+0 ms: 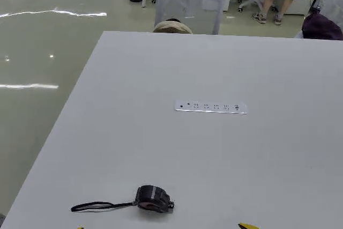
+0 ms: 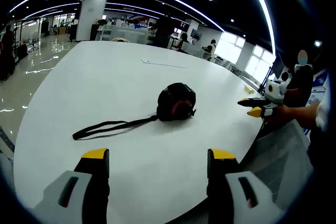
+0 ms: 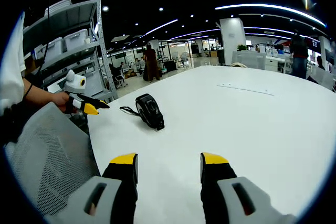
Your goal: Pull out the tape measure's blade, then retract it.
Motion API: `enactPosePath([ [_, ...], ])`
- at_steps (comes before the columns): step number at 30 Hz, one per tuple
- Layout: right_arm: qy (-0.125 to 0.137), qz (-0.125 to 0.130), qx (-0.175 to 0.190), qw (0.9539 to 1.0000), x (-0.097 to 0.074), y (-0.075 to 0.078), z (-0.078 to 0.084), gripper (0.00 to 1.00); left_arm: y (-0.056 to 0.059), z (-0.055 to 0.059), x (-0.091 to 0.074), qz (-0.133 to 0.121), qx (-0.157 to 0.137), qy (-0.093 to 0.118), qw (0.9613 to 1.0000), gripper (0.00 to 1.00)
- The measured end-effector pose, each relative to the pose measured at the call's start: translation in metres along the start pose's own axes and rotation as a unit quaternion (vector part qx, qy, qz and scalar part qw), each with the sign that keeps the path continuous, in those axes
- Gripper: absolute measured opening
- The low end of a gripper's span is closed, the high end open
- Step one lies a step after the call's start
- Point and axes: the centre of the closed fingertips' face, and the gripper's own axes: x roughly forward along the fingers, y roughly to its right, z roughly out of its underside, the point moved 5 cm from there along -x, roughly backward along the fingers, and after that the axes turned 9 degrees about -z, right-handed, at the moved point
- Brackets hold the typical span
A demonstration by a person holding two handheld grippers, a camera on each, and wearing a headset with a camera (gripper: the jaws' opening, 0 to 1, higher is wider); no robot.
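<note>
Black and rubber-cased, the tape measure (image 1: pixel 154 198) is lying on the white desk (image 1: pixel 214 148) close to its near edge, toward the near left corner. Its dark wrist strap (image 1: pixel 99 206) is trailing flat along that edge toward the left side. You are holding the left tongs (image 2: pixel 158 154) at the near edge with the yellow-tipped jaws standing wide apart and gripping nothing. They are pointing across the desk at the tape measure, which is sitting apart from them, untouched. You are holding the right tongs (image 3: pixel 168 158) at the near edge further toward the right side, their jaws likewise spread and empty. In the right gripper view the tape measure is lying ahead and off to the left, clear of both jaws. A white power strip (image 1: pixel 210 106) is lying near the middle of the desk, running parallel to the far edge. A grey mesh-backed chair (image 1: pixel 188 10) is standing just beyond that far edge.
</note>
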Motion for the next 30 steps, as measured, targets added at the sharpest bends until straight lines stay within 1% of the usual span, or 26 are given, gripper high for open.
enactPosePath([
  [5,0.009,0.000,0.009,0.9999,-0.001,-0.002,-0.003,0.52,0.001,0.001,-0.002,0.000,0.006,-0.002,1.0000,0.74],
  [7,0.010,0.002,0.010,0.9999,-0.001,-0.002,-0.003,0.54,0.002,0.000,-0.002,-0.001,0.005,0.002,1.0000,0.74],
  [10,0.013,0.003,0.009,0.9999,-0.001,-0.004,-0.005,0.56,0.000,0.000,-0.002,-0.006,0.000,0.005,1.0000,0.75],
  [12,0.005,0.004,0.001,1.0000,0.000,-0.005,-0.004,0.57,-0.001,-0.001,-0.003,-0.007,-0.006,0.007,0.9999,0.75],
  [16,0.001,0.002,-0.008,1.0000,0.001,-0.009,-0.005,0.58,-0.002,0.000,-0.003,-0.009,-0.009,0.008,0.9999,0.75],
  [22,0.002,0.006,-0.012,0.9999,0.002,-0.011,-0.006,0.60,-0.004,0.000,-0.003,-0.011,-0.010,0.007,0.9999,0.76],
  [30,-0.001,0.005,-0.016,0.9999,0.002,-0.010,-0.004,0.61,-0.001,0.001,-0.003,-0.007,-0.009,0.004,0.9999,0.75],
])
